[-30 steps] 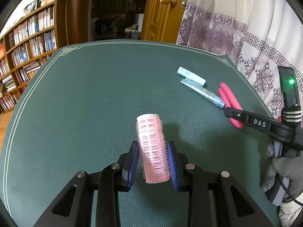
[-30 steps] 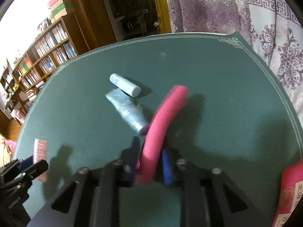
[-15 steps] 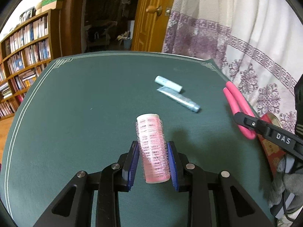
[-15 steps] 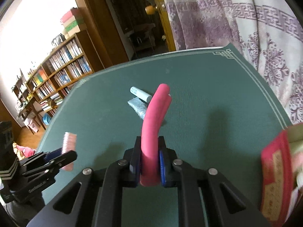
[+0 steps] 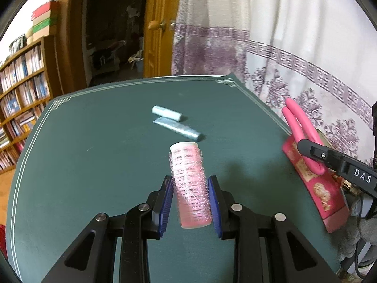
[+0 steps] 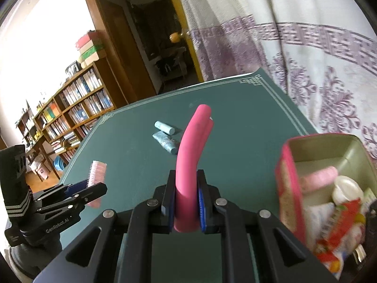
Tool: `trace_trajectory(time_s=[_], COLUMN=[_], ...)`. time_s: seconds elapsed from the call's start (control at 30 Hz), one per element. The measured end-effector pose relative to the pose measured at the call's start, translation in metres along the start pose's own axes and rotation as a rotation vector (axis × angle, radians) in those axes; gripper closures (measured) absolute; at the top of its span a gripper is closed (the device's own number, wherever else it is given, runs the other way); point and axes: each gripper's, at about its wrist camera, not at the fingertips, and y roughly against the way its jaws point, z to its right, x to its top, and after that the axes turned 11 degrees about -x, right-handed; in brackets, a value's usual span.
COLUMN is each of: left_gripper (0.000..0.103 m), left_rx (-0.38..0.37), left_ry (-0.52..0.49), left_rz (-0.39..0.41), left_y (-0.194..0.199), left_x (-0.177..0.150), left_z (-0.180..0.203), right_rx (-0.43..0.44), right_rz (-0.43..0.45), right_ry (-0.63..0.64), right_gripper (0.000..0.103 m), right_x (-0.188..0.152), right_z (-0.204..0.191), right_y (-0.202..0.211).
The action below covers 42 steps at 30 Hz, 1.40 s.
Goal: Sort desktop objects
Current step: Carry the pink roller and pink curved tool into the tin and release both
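**Inspector:** Left wrist view first. What is the left gripper (image 5: 190, 202) doing?

**Assistant:** Its blue-padded jaws are clamping a pink hair roller (image 5: 189, 185) by its lower half, the roller pointing forward above the green table mat (image 5: 94, 160). Farther out on the mat, a pale blue tube (image 5: 167, 113) is lying just beside a crinkled silver-blue tube (image 5: 179, 131). They look close to touching, though motion blur is preventing a firm ruling.

**Inspector:** And at the right edge of that view?

**Assistant:** The right gripper (image 5: 313, 152) is reaching in from the side, gripping a bent pink foam curler (image 5: 300, 127). Below it, a red decorated tin (image 5: 318, 188) is sitting at the mat's right border. The gripper is overlapping the tin in this view; I cannot tell whether they are in contact.

**Inspector:** Right wrist view.

**Assistant:** The right gripper (image 6: 186, 205) is pinching the foam curler (image 6: 192, 151) tightly between its pads, the curler arching up and forward. The tin (image 6: 289, 184) is standing open to the right, holding a pink roller (image 6: 318, 178), a white cap (image 6: 346, 188) and some blurred red-and-white packaging (image 6: 341, 231).

**Inspector:** Anything else in that view?

**Assistant:** At the left, the left gripper (image 6: 92, 188) is showing with the hair roller (image 6: 96, 182) between its fingers. The two tubes (image 6: 165, 128) (image 6: 166, 142) are lying mid-mat beyond the curler. A bookshelf (image 6: 70, 108) is standing behind.
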Motion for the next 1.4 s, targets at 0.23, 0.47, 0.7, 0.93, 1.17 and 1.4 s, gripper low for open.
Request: trace_trajectory(time_s=[0.23, 0.47, 0.7, 0.93, 1.17, 1.4], left_gripper=[0.072, 0.071, 0.071, 0.071, 0.071, 0.071], left_rx=[-0.045, -0.095, -0.151, -0.219, -0.294, -0.333], left_ry=[-0.069, -0.138, -0.201, -0.245, -0.264, -0.291], left_rz=[-0.011, -0.043, -0.076, -0.101, -0.120, -0.115], left_y=[-0.004, -0.016, -0.031, -0.044, -0.061, -0.079], left_x=[0.001, 0.003, 0.007, 0.015, 0.029, 0.045], left_z=[0.043, 0.083, 0.123, 0.159, 0.194, 0.221], right_rx=[-0.044, -0.107, -0.190, -0.237, -0.242, -0.242], right_rz=[0.036, 0.057, 0.072, 0.064, 0.066, 0.062], right_ry=[-0.047, -0.098, -0.163, -0.207, -0.195, -0.195], right_gripper=[0.086, 0.086, 0.086, 0.086, 0.086, 0.086], right_x=[-0.013, -0.027, -0.044, -0.057, -0.062, -0.063], right_z=[0.038, 0.079, 0.128, 0.159, 0.165, 0.171], right_y=[0.036, 0.064, 0.090, 0.098, 0.102, 0.100])
